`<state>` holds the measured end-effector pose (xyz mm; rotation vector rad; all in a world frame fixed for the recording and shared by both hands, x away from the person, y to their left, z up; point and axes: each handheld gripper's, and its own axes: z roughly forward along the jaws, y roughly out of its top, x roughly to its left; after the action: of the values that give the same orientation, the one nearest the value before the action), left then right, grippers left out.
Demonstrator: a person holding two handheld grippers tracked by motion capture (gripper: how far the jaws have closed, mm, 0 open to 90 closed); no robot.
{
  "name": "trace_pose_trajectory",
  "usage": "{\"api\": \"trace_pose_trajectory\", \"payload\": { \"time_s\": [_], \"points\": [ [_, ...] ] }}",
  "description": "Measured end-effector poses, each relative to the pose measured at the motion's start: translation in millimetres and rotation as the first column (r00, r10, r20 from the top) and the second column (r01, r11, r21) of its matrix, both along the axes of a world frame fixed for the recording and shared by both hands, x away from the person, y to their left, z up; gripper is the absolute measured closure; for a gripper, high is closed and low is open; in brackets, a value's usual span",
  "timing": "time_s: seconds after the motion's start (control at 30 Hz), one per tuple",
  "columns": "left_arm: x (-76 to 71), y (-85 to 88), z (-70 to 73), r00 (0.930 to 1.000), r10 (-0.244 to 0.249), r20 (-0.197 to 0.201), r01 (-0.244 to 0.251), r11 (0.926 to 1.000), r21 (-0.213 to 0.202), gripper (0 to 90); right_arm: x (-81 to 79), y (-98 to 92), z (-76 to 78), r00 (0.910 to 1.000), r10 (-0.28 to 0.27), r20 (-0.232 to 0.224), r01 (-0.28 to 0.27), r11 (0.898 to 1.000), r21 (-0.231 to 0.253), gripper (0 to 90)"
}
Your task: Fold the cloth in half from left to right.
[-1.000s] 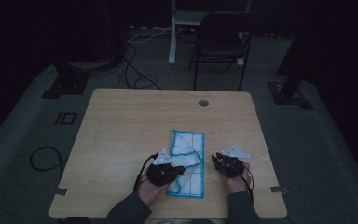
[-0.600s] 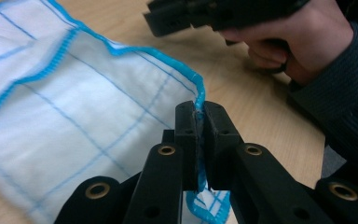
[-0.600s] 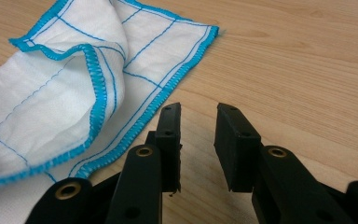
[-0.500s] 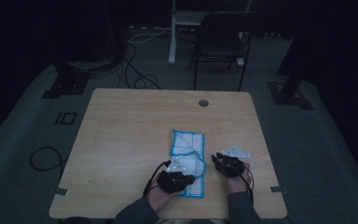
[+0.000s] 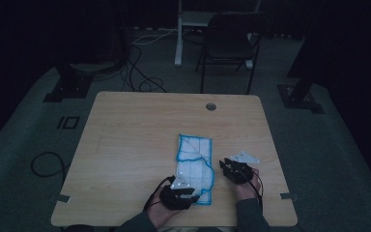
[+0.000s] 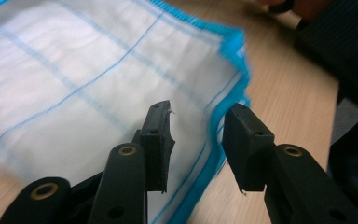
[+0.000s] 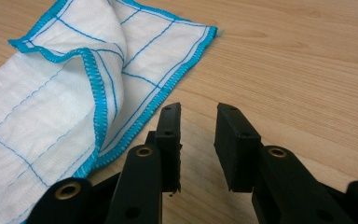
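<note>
Dim light covers the wooden table (image 5: 140,140), where, nearest the camera, a person's two hands enter from the six o'clock edge, each carrying a black two-jaw gripper. At about seven o'clock of the white cloth with blue stitched edging (image 5: 195,164), the left gripper (image 5: 193,194) sits over the cloth's near end; its jaws have just been opening and now stand apart, pads clear of the fabric, with the blue hem lying loose between them, apparently a corner just let go after a fold. At the cloth's three o'clock, the right gripper (image 5: 226,166) rests just beside the hem on bare wood, jaws parted and holding nothing, seemingly parked while the other hand works. The cloth itself lies near the table's centre, folded lengthwise, an upper layer turned over the lower with a wavy edge across its middle, likely needing squaring. Farther off, at twelve o'clock, a cable hole (image 5: 211,106) marks the tabletop, and beyond it a dark chair (image 5: 229,46) stands on the floor.
</note>
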<state>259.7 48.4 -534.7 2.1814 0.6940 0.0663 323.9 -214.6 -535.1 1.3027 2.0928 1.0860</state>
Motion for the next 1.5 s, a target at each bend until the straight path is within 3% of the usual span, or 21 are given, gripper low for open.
{"api": "trace_pose_trajectory", "payload": {
  "time_s": [0.23, 0.47, 0.57, 0.67, 0.9, 1.2, 1.5],
  "points": [
    [-4.1, 17.2, -2.5, 0.9982, 0.045, 0.039, -0.046, 0.9984, 0.034, 61.8, -0.1, -0.4, 0.0, 1.0000, -0.001, 0.000, 0.001, 1.000, 0.001, 71.7],
    [-13.1, 26.2, -5.7, 0.9953, 0.053, 0.081, -0.058, 0.9960, 0.068, 61.1, -0.2, -0.6, 0.1, 1.0000, -0.003, 0.000, 0.003, 1.000, 0.003, 71.6],
    [-11.9, 28.5, -7.1, 0.9924, 0.090, 0.084, -0.096, 0.9933, 0.065, 74.4, -0.4, 0.1, 0.0, 1.0000, -0.001, 0.000, 0.001, 1.000, 0.001, 71.6],
    [-10.2, 30.5, -7.5, 0.9926, 0.099, 0.070, -0.103, 0.9936, 0.048, 87.4, -0.5, 0.3, -0.1, 1.0000, -0.001, 0.000, 0.001, 1.000, 0.001, 71.7],
    [-12.1, 41.0, -1.3, 0.9845, 0.148, 0.094, -0.150, 0.9885, 0.021, 90.0, -1.8, 2.5, 1.5, 0.9999, 0.014, 0.003, -0.014, 1.000, 0.025, 71.8],
    [-11.9, 54.2, -9.5, 0.9817, 0.176, 0.072, -0.176, 0.9843, -0.005, 89.1, -3.2, 18.4, 13.7, 0.9954, 0.090, 0.035, -0.091, 0.995, 0.040, 71.7],
    [-12.9, 53.5, -10.9, 0.9805, 0.179, 0.080, -0.180, 0.9836, 0.004, 89.1, 11.4, 57.6, 20.7, 0.9780, 0.202, 0.052, -0.203, 0.979, 0.014, 69.6]
  ]
}}
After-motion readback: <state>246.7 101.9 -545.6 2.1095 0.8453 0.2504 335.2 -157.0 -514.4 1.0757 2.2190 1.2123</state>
